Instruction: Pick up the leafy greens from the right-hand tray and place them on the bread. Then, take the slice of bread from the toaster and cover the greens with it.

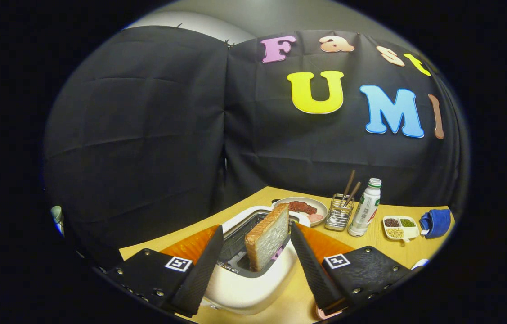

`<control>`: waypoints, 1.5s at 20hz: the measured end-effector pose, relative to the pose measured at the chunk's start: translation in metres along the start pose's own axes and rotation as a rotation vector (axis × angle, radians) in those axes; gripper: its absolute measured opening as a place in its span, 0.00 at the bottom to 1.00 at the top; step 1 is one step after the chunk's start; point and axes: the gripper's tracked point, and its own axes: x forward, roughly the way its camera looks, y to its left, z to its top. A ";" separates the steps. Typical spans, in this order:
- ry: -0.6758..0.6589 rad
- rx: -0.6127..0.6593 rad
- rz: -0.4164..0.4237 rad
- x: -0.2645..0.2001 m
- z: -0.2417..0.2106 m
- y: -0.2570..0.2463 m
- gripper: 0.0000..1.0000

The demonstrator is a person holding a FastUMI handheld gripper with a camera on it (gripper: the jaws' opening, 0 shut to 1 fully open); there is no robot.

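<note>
A slice of bread (267,236) stands upright in the slot of a white toaster (248,288), sticking well above its top. My gripper (257,233) is open, one finger on each side of the slice. The left fingertip (218,234) stands clear of the bread by a wide gap. The right fingertip (295,231) is very close to the slice's right edge; whether it touches is unclear. An orange mat (190,245) lies under and beside the toaster on the wooden table (383,247).
Beyond the toaster sits a plate (303,206) with reddish food. To its right stand a clear holder with chopsticks (339,211), a white bottle (365,208), a small divided dish of beans (400,227) and a blue cloth (436,222).
</note>
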 end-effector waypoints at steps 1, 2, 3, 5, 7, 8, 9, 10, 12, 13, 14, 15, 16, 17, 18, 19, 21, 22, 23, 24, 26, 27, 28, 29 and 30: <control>0.007 -0.004 -0.007 0.001 -0.003 -0.002 0.89; 0.015 -0.007 -0.017 0.005 -0.007 -0.005 0.88; 0.024 -0.008 -0.021 0.005 -0.009 -0.006 0.78; 0.022 -0.020 -0.040 0.005 -0.008 -0.009 0.52; 0.022 -0.017 -0.065 0.004 -0.007 -0.013 0.35; 0.009 0.001 -0.063 0.006 -0.004 -0.014 0.35; 0.020 0.010 -0.068 0.003 -0.004 -0.014 0.13; 0.022 0.029 -0.054 0.003 -0.005 -0.012 0.13; 0.015 0.083 -0.040 -0.001 -0.001 -0.008 0.13; 0.018 0.106 -0.031 -0.002 0.000 -0.004 0.01; 0.011 0.118 -0.024 0.000 0.002 -0.005 0.01; -0.004 0.124 -0.021 -0.001 0.009 -0.006 0.01; -0.025 0.130 -0.021 -0.001 0.015 -0.007 0.01; -0.045 0.139 -0.017 -0.004 0.022 -0.007 0.01; -0.062 0.148 -0.013 -0.004 0.026 -0.007 0.01; -0.077 0.156 -0.014 -0.006 0.030 -0.007 0.01; -0.107 0.165 -0.019 -0.011 0.041 -0.011 0.01; -0.123 0.173 -0.021 -0.013 0.046 -0.014 0.01; -0.139 0.182 -0.024 -0.017 0.053 -0.017 0.01; -0.157 0.182 -0.034 -0.018 0.056 -0.022 0.01; -0.182 0.172 -0.054 -0.029 0.063 -0.034 0.01; -0.187 0.154 -0.072 -0.034 0.064 -0.042 0.01; -0.190 0.136 -0.094 -0.038 0.063 -0.053 0.01; -0.193 0.116 -0.117 -0.045 0.062 -0.065 0.01; -0.195 0.101 -0.139 -0.053 0.062 -0.076 0.01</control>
